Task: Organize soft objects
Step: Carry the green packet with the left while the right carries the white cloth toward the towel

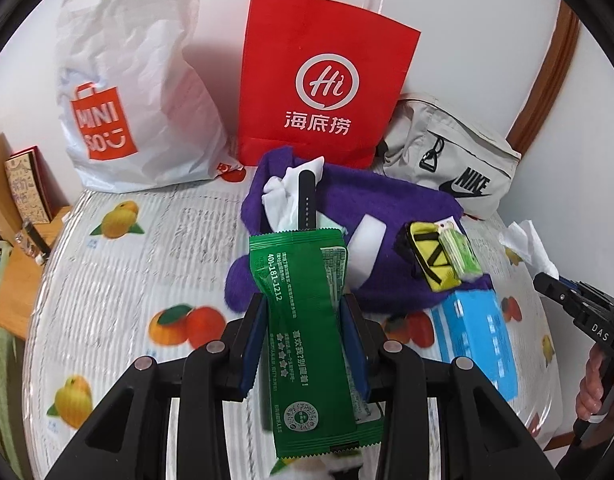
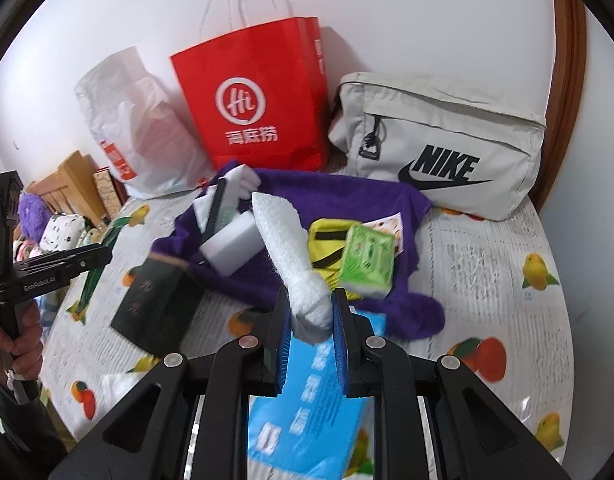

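While the left wrist cam looked down over the surface (image 1: 119, 264) w/ its fruit-print cover, the left claw (image 1: 303, 320) was clamped on a green foil packet (image 1: 307, 328), blue pads pressing both long edges, packet held lengthwise and sticking out past the fingertips. Behind it lay a purple towel (image 1: 391, 204) w/ stuff piled on top: a black strap-like thing (image 1: 306, 196) over crumpled white tissue (image 1: 279, 196), a white sponge block (image 1: 367, 240), a yellow pouch (image 1: 431, 260) and a small green tissue pack (image 1: 461, 256) touching it. A blue tissue pack (image 1: 479, 332) sat at the towel's near edge. At the back, against the wall: white Miniso plastic bag (image 1: 131, 92), red paper bag (image 1: 323, 80), grey Nike bag (image 1: 451, 160). Far right, the right claw (image 1: 547, 280) showed w/ white tissue (image 1: 527, 244) sticking out of its tip.

In the right wrist cam, the right claw (image 2: 311, 316) was clenched on a white foam/tissue roll (image 2: 291, 256), squeezed thin between the pads, rest of it poking up over the purple towel (image 2: 347, 200). Blue tissue pack (image 2: 307, 400) was right under the fingers. Green tissue pack (image 2: 367, 260) rested on the yellow pouch (image 2: 327, 240), white sponge block (image 2: 231, 248) to the left, a dark box (image 2: 155, 308) on the surface beside the towel. Left claw (image 2: 103, 256) was at the left edge, a hand (image 2: 15, 336) on its grip; blurry there, tbh couldn't tell its state from this view.
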`<state>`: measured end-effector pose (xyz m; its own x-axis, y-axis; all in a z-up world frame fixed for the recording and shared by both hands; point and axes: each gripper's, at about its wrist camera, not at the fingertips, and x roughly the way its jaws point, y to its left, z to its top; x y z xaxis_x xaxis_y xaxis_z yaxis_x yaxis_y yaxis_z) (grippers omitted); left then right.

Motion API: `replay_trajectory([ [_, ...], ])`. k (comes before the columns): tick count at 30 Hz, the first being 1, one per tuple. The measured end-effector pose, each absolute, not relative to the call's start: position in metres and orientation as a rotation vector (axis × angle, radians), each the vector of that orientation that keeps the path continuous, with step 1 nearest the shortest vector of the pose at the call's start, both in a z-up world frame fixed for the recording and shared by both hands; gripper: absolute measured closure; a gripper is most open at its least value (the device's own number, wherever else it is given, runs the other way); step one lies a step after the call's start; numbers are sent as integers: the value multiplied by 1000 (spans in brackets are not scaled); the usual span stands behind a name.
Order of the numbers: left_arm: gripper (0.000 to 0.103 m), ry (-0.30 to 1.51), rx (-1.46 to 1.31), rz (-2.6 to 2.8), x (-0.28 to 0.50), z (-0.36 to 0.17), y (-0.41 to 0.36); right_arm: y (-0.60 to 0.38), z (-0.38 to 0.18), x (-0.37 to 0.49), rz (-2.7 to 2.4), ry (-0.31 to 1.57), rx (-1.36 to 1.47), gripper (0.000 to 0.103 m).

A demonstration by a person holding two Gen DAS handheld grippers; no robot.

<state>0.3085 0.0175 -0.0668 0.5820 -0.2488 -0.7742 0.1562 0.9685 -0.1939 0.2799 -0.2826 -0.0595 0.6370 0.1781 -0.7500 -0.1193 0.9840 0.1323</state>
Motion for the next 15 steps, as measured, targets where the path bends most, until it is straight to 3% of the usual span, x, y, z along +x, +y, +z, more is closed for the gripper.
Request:
replay_trajectory([
  [15,68,968,-112,-251,361,-80,2,-283,-97,370,209,931,86,84],
])
